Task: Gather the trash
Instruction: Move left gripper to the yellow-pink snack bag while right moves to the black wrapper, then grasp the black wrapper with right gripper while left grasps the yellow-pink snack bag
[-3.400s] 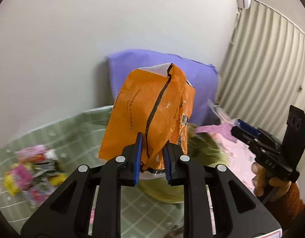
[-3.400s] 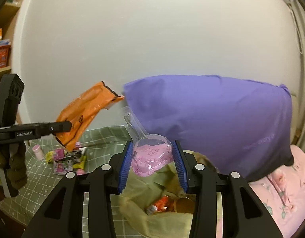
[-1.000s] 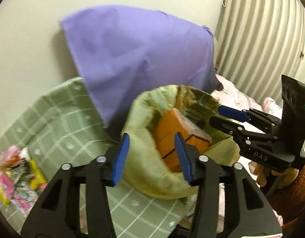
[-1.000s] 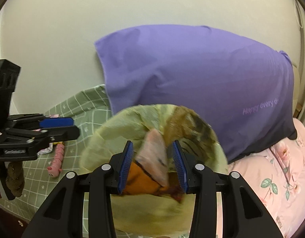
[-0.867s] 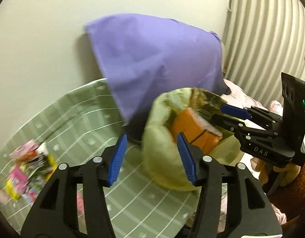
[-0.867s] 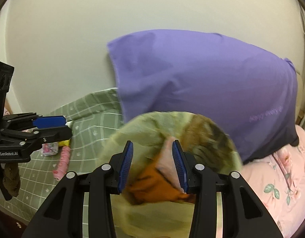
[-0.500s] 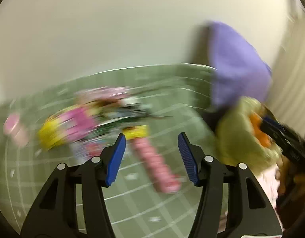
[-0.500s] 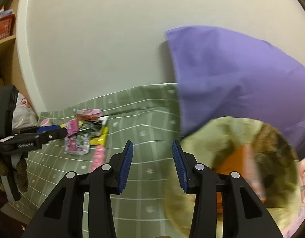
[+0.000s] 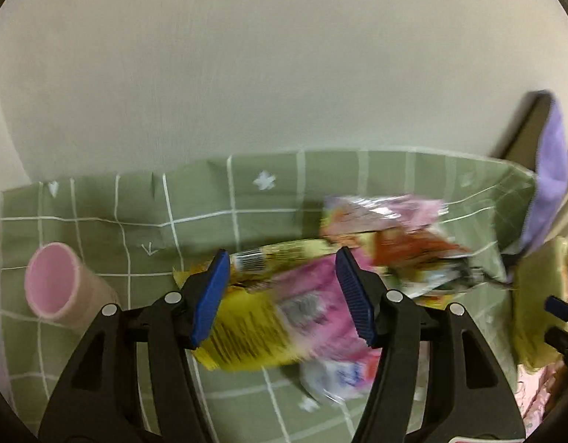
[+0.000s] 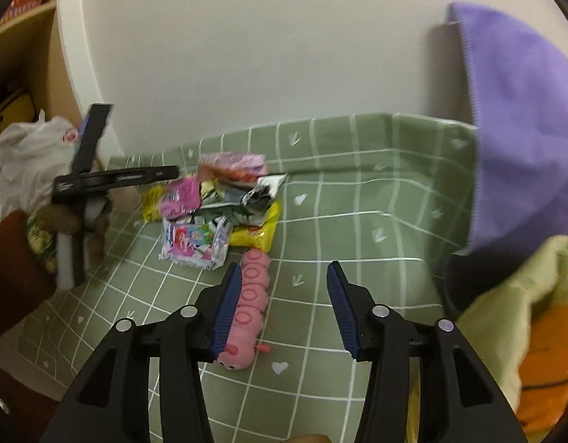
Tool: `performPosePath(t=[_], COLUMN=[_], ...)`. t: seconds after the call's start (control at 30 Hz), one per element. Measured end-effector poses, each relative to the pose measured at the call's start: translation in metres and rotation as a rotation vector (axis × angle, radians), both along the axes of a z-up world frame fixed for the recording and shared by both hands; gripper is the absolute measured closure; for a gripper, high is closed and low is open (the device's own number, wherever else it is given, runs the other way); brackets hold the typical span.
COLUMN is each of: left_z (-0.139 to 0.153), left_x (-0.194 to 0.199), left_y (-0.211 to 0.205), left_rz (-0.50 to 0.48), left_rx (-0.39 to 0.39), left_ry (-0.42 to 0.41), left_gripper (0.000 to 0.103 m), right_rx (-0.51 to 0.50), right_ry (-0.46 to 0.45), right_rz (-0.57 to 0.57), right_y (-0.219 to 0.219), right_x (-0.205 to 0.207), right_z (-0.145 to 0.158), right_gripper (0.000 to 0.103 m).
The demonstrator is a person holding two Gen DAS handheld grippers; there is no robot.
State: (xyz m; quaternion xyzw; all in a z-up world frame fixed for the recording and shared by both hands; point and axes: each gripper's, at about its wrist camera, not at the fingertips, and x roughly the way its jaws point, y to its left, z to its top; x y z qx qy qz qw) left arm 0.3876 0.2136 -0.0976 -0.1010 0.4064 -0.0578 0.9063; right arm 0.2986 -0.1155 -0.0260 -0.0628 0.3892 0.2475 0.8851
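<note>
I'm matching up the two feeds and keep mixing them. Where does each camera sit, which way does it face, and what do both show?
Left wrist: on the left gripper, angled down at the wrapper pile on the green sheet; its open jaws show, empty.
Right wrist: on the right gripper, angled down at the sheet and a pink caterpillar toy; open jaws, plus the left hand.
Shared: wrapper pile, green sheet, purple pillow, yellow-green bag.

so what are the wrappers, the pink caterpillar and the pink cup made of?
Wrappers: thin printed plastic film or foil, by the glossy crinkles. Pink caterpillar: matte, smooth, moulded segments, probably soft rubber or plastic. Pink cup: matte, thin-walled, plastic or paper; cannot tell.
</note>
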Motion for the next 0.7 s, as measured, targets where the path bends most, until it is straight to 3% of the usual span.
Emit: performPosePath(t=[0.1,0.23,0.47,0.53,0.7], left_z=[-0.018,-0.028,-0.036,-0.033,-0.013], left_x=[-0.007,-0.040,-0.097,-0.109,-0.123], left_y=[0.006,0.012,-0.002,-0.005,-0.003], left_rz=[0.001,0.024,0.024,0.014,0.010], left_rx=[-0.023,-0.127,-0.228,-0.221,-0.162], left_ry=[0.057,0.118,0.168,0.167,0.108], left_gripper=[0.046,0.046,0.046,0.046,0.046], right_rx=[0.017,0.034,0.045,0.024,0.003], right_ry=[0.000,-0.032,0.044,0.078,0.077], right_rz=[0.029,0.073,0.100,0.105,0.141], right_y=[0.012,0.035,0.076,0.081,0.082], right_x=[0.014,0.042,0.100,0.103,0.080], right_z=[-0.002,0.002,-0.025,-0.032,-0.032], right_gripper=[0.058,0.058,0.058,0.073,0.089])
